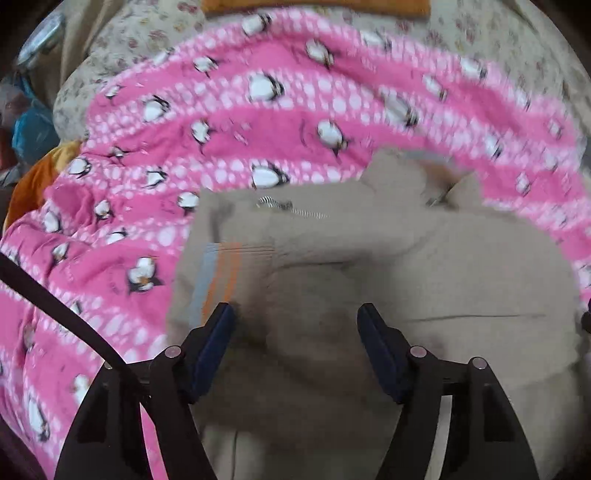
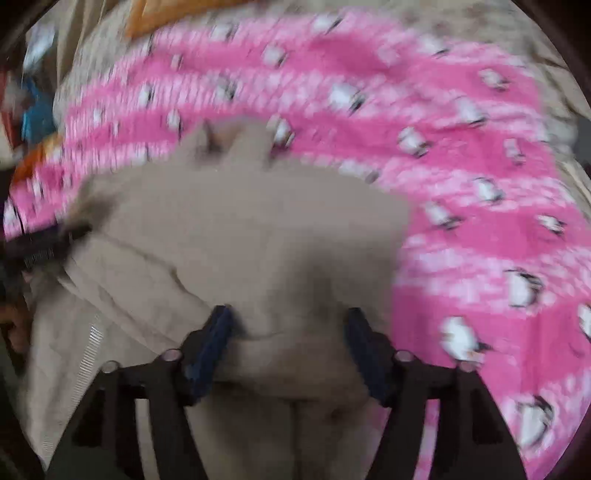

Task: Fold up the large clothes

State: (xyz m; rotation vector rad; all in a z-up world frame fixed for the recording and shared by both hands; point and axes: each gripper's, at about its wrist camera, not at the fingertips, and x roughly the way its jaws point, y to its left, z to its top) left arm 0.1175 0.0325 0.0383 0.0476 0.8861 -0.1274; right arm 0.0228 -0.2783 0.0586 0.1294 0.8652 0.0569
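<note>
A beige jacket [image 1: 406, 266] with a zipper and a blue and orange stripe lies on a pink penguin-print blanket [image 1: 258, 110]. My left gripper [image 1: 295, 317] is open just above the jacket's cloth, with nothing between its blue pads. In the right wrist view the same jacket [image 2: 240, 229] lies bunched, with its zipper at the lower left. My right gripper [image 2: 288, 321] is open over a fold of the jacket, and the cloth bulges up between its jaws. The right view is blurred by motion.
The pink blanket [image 2: 480, 221] covers a bed with a floral sheet [image 1: 480, 33]. An orange pillow [image 1: 317, 7] lies at the far edge. Blue and orange items [image 1: 29, 133] sit off the bed's left side. A black strap [image 1: 55, 302] crosses the left view.
</note>
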